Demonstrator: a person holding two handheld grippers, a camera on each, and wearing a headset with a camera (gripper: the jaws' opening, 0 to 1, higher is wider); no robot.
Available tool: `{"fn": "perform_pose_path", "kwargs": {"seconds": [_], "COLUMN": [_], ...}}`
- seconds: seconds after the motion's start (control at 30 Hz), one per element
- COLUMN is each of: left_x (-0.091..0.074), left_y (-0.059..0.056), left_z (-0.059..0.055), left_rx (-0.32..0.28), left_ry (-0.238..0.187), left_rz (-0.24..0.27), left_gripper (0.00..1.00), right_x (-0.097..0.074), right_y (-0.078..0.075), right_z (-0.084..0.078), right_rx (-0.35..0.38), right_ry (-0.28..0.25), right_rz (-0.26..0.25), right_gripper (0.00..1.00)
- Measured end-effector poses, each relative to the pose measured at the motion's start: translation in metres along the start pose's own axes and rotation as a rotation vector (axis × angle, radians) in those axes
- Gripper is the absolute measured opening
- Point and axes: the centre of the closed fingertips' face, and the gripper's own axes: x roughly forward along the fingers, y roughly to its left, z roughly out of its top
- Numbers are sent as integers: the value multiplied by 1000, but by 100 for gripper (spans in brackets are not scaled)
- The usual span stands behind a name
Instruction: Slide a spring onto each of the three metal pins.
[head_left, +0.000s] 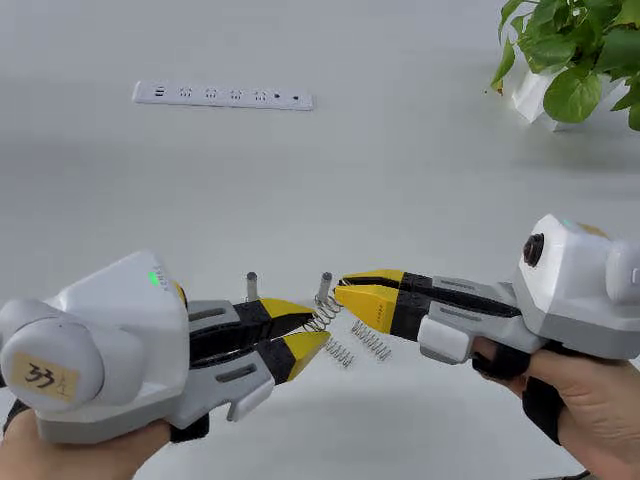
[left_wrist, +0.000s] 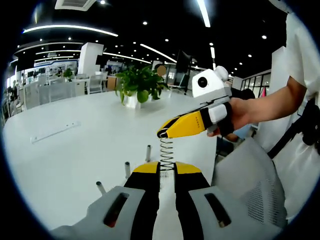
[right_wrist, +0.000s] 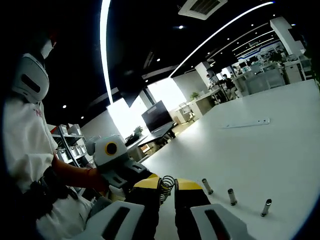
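Aloft, one spring (head_left: 322, 312) between left gripper (head_left: 316, 326) and right gripper (head_left: 341, 288), beside a pin (head_left: 324, 285)

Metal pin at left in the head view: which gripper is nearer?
Left. The short grey metal pin stands just behind the jaws of the left gripper; the right gripper ends farther right, by the other pin.

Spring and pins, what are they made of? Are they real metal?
The spring looks like thin bare steel wire: grey, shiny coils you can see through. The pins look like solid metal too: smooth silver-grey posts with a bright glint down the side. Exactly which metal, the look alone can't say.
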Motion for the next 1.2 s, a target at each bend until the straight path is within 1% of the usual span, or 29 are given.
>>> {"fn": "perform_pose_path", "kwargs": {"seconds": [0.23,0.5,0.7,0.8,0.87,0.97,1.13,1.2], "left_x": [1,3,4,4,4,5,6,6], "left_y": [-2,-4,-5,-5,-5,-6,-7,-7], "left_z": [-2,-4,-7,-8,-8,-10,-12,-12], "left_rx": [-19,-18,-13,-12,-11,-16,-6,-2], "left_ry": [3,13,24,28,30,35,43,44], "left_rz": [-16,-24,-27,-29,-30,-33,-41,-42], "left_gripper": [7,7,7,7,7,7,7,7], "right_x": [0,1,3,3,3,4,6,6], "right_y": [2,3,7,8,7,9,14,15], "right_z": [1,0,0,-1,-1,-2,-5,-5], "right_rx": [-44,-104,-149,-183,-197,-245,-315,-326], "right_ry": [28,66,92,114,124,154,201,211], "right_rz": [3,5,10,9,10,10,13,14], "right_gripper": [6,6,6,6,6,6,6,6]}}
